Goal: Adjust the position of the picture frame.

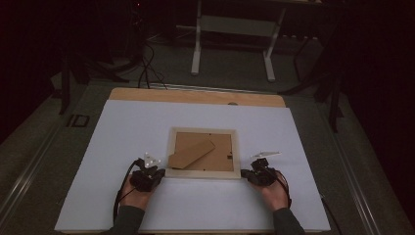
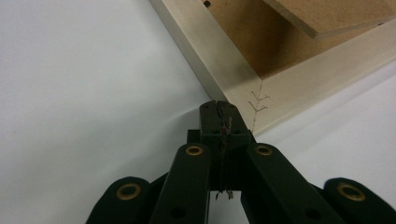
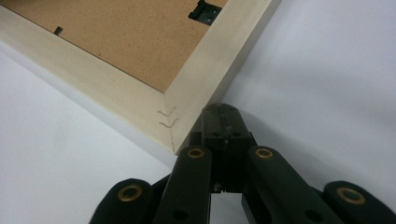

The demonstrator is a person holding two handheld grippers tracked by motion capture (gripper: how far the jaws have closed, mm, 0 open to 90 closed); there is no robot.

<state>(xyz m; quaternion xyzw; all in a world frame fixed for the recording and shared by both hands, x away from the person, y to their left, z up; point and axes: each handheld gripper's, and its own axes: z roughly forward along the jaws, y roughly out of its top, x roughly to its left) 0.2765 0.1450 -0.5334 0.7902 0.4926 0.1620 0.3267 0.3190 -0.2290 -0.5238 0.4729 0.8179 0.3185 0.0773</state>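
Note:
A pale wooden picture frame (image 1: 201,131) lies face down on the white sheet, its brown backing board showing, with a loose brown easel flap (image 1: 192,153) lying across it. My left gripper (image 1: 157,172) is shut, its tip at the frame's near left corner (image 2: 261,105). My right gripper (image 1: 244,174) is shut too, its tip against the near right corner (image 3: 175,126). Nothing sits between either pair of jaws (image 2: 219,109) (image 3: 219,116). A small black hanger clip (image 3: 205,10) sits on the backing by the right rail.
The white sheet (image 1: 122,132) covers a wooden table (image 1: 195,95). A white stand (image 1: 235,34) and cables (image 1: 147,68) lie on the dark floor beyond. The person's hands (image 1: 134,196) come in from the near edge.

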